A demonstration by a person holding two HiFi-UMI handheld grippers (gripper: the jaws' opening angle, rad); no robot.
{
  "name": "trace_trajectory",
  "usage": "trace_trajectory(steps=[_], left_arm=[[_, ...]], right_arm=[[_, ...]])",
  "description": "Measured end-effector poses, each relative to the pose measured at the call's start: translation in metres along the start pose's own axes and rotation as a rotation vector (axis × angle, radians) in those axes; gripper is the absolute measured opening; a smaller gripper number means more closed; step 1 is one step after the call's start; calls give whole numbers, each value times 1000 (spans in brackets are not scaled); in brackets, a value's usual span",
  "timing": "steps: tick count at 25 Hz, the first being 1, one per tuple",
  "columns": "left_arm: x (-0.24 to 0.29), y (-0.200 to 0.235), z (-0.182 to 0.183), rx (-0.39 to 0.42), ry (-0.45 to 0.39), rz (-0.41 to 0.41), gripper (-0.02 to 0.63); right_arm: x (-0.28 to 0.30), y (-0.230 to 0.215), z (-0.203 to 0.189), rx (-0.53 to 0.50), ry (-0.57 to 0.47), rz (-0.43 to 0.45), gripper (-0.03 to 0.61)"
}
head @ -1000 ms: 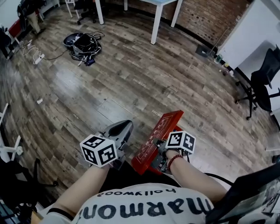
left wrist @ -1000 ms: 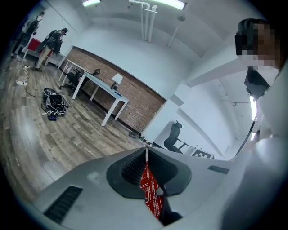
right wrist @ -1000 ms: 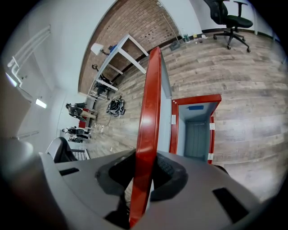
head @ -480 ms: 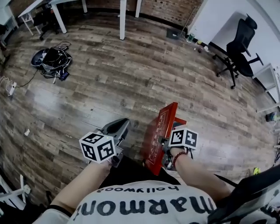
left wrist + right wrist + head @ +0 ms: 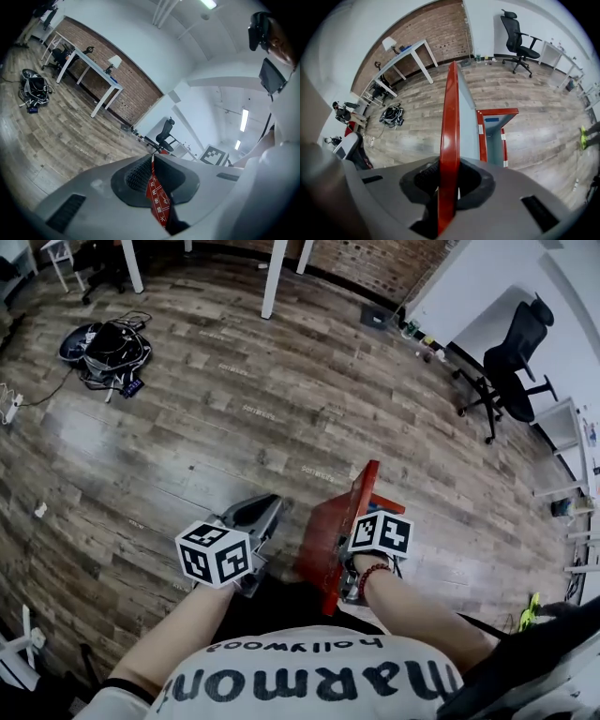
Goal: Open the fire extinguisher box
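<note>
One-handed, gripping the red door (image 5: 330,538) of the fire extinguisher box (image 5: 493,140) with the right gripper (image 5: 450,171). Closing its jaws on the door's thin red edge, pads pressing it from both sides. Pointing that gripper steeply down onto the near edge of the door, with its marker cube (image 5: 380,532) facing up and a red bead bracelet (image 5: 372,579) showing at the wrist just behind.

Standing the door up on edge, swung well clear of the box's opening. Turning its printed red face to the left and its plain grey-blue inner side toward the box. Exposing the box's grey-blue inside, framed in red, down on the wooden floor (image 5: 234,409) just to the right of the door.

Holding the left gripper (image 5: 152,159) near the door's printed face, on its left, apart from it in the head view. Pointing it almost level across the room, toward the far right corner. Pressing its jaw tips together and gripping nothing, with only a narrow slit behind the tips. Catching a strip of the door's red print through that slit.

Looking down past a white printed shirt (image 5: 309,681) onto the floor. Taking in a black office chair (image 5: 506,362) by the white wall at upper right, white table legs (image 5: 274,277) before a brick wall (image 5: 375,259) at the top, and a heap of dark bags and cables (image 5: 111,345) at upper left, all well apart from the box.
</note>
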State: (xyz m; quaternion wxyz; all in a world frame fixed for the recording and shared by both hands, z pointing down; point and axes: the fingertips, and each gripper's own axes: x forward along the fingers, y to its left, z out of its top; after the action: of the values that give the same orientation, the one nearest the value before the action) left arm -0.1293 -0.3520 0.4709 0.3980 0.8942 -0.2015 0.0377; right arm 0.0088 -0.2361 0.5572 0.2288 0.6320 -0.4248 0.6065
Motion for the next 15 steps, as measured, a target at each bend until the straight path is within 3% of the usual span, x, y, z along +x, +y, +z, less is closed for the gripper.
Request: trace_trajectory(steps=[10, 15], left_arm=[[-62, 67, 1, -114, -140, 102, 20], [-87, 108, -6, -146, -127, 163, 20]], right_arm=[[27, 30, 2, -60, 12, -179, 84], [44, 45, 1, -76, 11, -252, 98]])
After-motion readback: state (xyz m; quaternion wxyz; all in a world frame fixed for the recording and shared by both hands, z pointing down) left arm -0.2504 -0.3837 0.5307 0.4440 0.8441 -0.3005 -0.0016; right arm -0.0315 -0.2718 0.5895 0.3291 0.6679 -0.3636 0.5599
